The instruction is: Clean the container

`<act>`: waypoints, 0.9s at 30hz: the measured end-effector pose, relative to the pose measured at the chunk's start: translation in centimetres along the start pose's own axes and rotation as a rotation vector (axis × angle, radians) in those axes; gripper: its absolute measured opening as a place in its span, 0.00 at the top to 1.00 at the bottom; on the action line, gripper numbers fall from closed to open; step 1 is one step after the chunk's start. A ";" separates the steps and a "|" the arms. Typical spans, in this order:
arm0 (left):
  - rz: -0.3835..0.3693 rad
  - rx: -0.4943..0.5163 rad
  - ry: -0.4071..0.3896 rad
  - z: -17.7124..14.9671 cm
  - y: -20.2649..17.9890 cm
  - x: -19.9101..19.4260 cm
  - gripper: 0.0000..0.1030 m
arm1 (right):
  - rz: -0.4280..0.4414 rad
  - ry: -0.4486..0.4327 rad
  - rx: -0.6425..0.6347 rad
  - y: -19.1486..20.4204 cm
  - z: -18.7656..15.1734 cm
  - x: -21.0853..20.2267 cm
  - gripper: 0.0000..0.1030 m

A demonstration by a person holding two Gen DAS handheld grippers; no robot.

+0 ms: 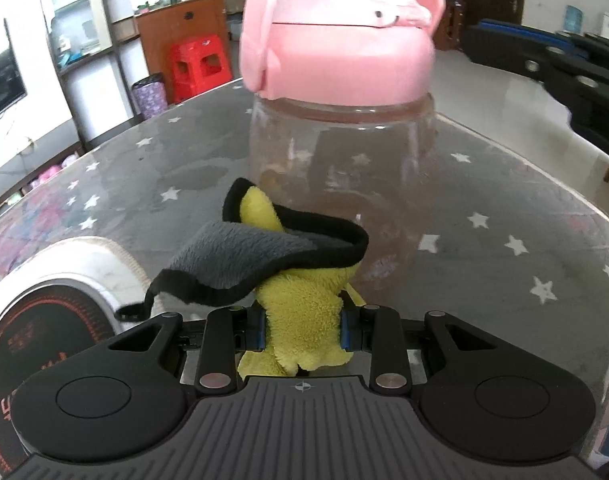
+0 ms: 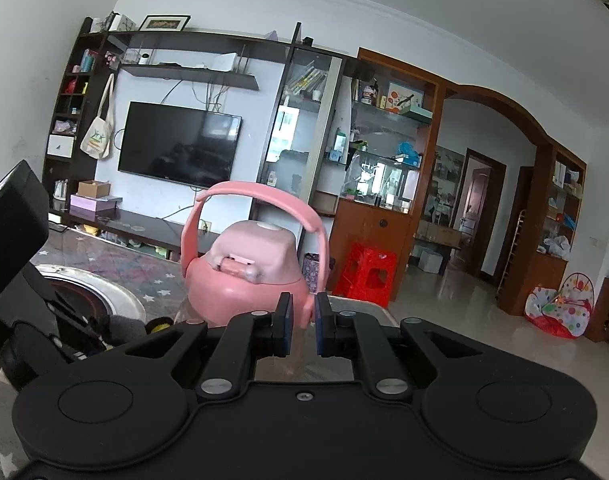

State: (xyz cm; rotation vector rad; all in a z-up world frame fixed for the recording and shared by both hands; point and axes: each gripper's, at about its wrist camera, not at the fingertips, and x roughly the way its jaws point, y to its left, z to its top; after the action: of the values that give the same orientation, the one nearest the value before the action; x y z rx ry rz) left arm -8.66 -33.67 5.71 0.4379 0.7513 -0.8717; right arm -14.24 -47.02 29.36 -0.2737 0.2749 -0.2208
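Observation:
A clear plastic bottle (image 1: 344, 176) with a pink lid (image 1: 344, 48) and pink carry handle stands upright on the grey star-patterned table (image 1: 504, 240). My left gripper (image 1: 303, 330) is shut on a yellow and grey cloth (image 1: 288, 272), which sits close against the bottle's lower front. In the right wrist view the bottle's pink lid (image 2: 252, 276) is just beyond my right gripper (image 2: 302, 326), whose jaws stand slightly apart with nothing between them, at lid height. The right gripper also shows in the left wrist view (image 1: 564, 76) at the far right.
A round white and black appliance (image 1: 44, 320) sits on the table to the left; it also shows in the right wrist view (image 2: 84, 296). A red stool (image 2: 368, 276) stands on the floor beyond the table's far edge.

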 end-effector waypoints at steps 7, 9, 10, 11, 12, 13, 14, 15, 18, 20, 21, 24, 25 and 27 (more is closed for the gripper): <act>-0.054 0.023 -0.014 0.4 -2.1 0.3 0.69 | -0.010 -0.001 0.010 -0.2 0.1 0.4 0.89; -0.075 0.035 -0.015 0.4 -2.9 0.6 0.69 | -0.010 -0.003 0.010 -0.1 0.0 0.4 0.89; -0.077 0.042 -0.015 0.4 -3.2 0.7 0.69 | -0.010 -0.004 0.008 -0.1 0.0 0.3 0.89; -0.078 0.045 -0.016 0.4 -3.3 0.7 0.69 | -0.011 -0.005 0.007 0.0 -0.1 0.3 0.89; -0.075 0.044 -0.014 0.4 -3.4 0.8 0.69 | -0.011 -0.006 0.006 0.0 -0.1 0.2 0.89; -0.073 0.042 -0.013 0.4 -3.4 1.0 0.69 | -0.010 -0.006 0.006 0.0 -0.2 0.2 0.89; -0.075 0.040 -0.012 0.5 -3.4 1.0 0.69 | -0.009 -0.006 0.005 0.1 -0.2 0.2 0.89; -0.080 0.041 -0.012 0.4 -3.5 1.0 0.69 | -0.004 -0.007 0.007 0.1 -0.1 0.2 0.89; -0.082 0.045 -0.012 0.4 -3.7 0.9 0.69 | 0.009 -0.014 0.008 0.4 -0.1 0.1 0.89; -0.084 0.041 -0.010 0.4 -3.5 0.9 0.69 | 0.020 -0.017 0.007 0.7 -0.2 -0.1 0.89; -0.083 0.039 -0.010 0.4 -3.3 0.8 0.69 | 0.029 -0.018 0.005 0.9 -0.3 -0.2 0.89; -0.064 0.044 -0.016 0.5 -3.0 0.4 0.69 | 0.053 -0.021 0.001 1.3 -0.1 -0.1 0.89; -0.059 0.042 -0.020 0.6 -2.7 0.2 0.69 | 0.056 -0.022 -0.001 1.4 -0.1 -0.1 0.89; -0.049 0.031 -0.027 0.7 -2.2 0.0 0.69 | 0.066 -0.026 -0.010 1.7 0.2 0.1 0.89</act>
State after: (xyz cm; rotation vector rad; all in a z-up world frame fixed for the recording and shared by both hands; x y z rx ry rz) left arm -10.12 -35.44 6.07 0.4356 0.7273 -0.9348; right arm -13.83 -45.42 29.06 -0.2764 0.2592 -0.1511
